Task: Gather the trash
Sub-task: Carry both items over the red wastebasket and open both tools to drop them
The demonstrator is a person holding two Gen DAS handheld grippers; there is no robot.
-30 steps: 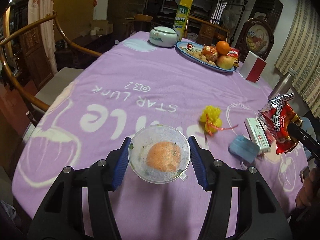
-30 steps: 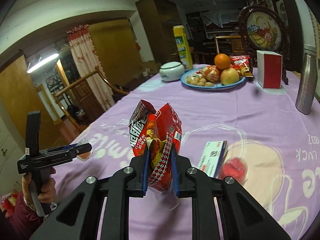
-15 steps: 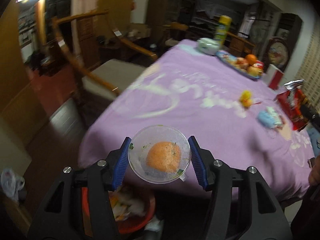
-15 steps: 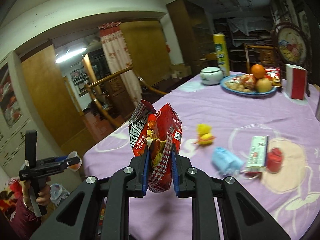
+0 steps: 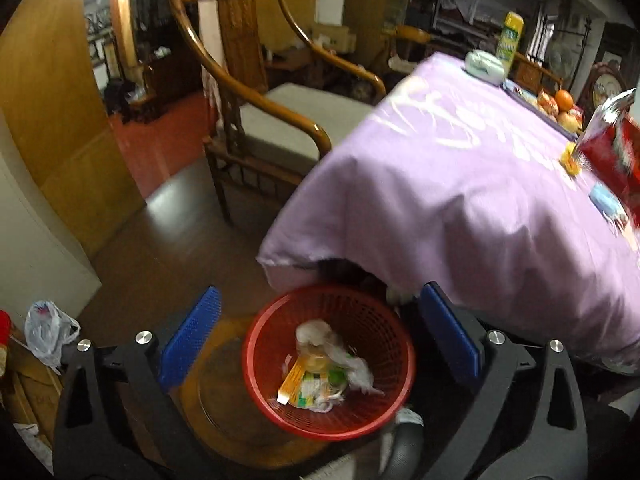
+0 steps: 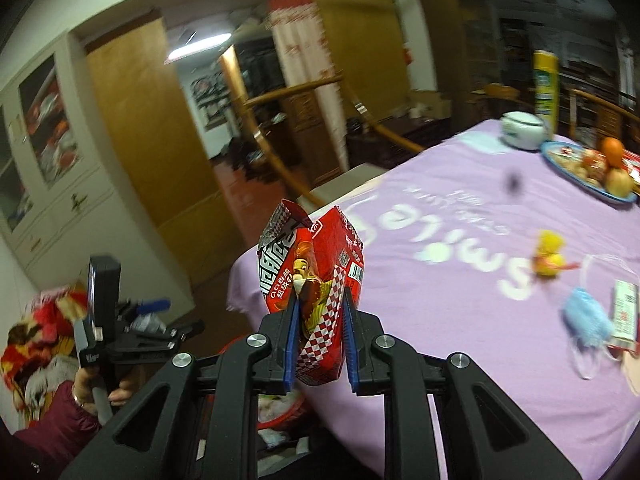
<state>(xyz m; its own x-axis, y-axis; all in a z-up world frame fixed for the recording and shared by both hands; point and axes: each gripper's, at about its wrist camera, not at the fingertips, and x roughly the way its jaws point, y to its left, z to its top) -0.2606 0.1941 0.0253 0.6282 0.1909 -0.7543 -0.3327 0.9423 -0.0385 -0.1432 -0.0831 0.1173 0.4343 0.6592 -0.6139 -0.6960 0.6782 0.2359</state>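
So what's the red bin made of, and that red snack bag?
The bin looks like hard plastic: its red walls are an open mesh you can partly see through, with a smooth solid rim. The bag, pinched in the right gripper, looks like thin glossy plastic film, crinkled and printed; a silvery edge in the left wrist view hints at a foil lining.

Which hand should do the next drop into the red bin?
Right. The right hand-held gripper is shut on the red snack bag. The left hand-held gripper hangs open and empty over the red basket.
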